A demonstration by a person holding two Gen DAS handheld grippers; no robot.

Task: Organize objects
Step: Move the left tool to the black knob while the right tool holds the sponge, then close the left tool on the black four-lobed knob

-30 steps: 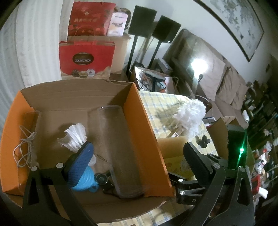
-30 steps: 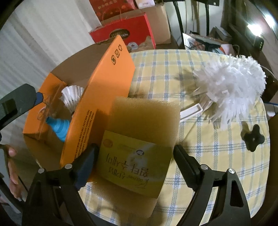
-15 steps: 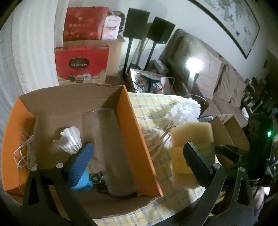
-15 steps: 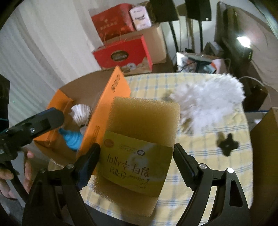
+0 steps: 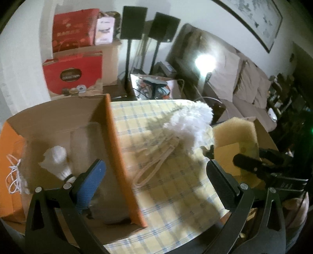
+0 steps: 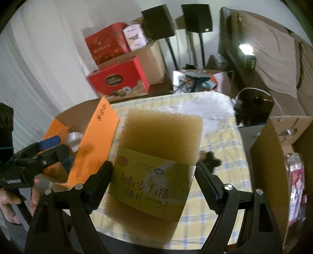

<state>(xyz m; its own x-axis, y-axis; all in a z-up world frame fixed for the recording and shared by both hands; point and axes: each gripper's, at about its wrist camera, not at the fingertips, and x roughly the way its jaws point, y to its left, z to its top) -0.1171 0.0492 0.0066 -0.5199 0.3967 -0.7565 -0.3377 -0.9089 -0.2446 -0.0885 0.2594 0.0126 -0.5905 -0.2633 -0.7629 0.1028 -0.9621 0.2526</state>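
Your work surface is a table under a yellow-and-blue checked cloth (image 5: 176, 187), in a living room with 2 black speakers on stands (image 6: 196, 18) and red gift boxes (image 6: 117, 78) against the far wall. At the left of the table sits an orange cardboard box (image 5: 117, 156); it holds a shuttlecock (image 5: 58, 162), a clear tube (image 5: 101, 175) and a coil of white cord (image 5: 13, 175). A white fluffy duster (image 5: 187, 125) lies on the cloth at the far right. Your right gripper (image 6: 152, 175) is clamped on the packaged sponge (image 6: 160, 156), held above the cloth, clear of the box. Your left gripper (image 5: 156, 175) has jaws wide apart, holding nothing, straddling the box's right wall. Only the right view shows a black knob (image 6: 210, 160) on the cloth and a brown carton (image 6: 273, 156) at right.
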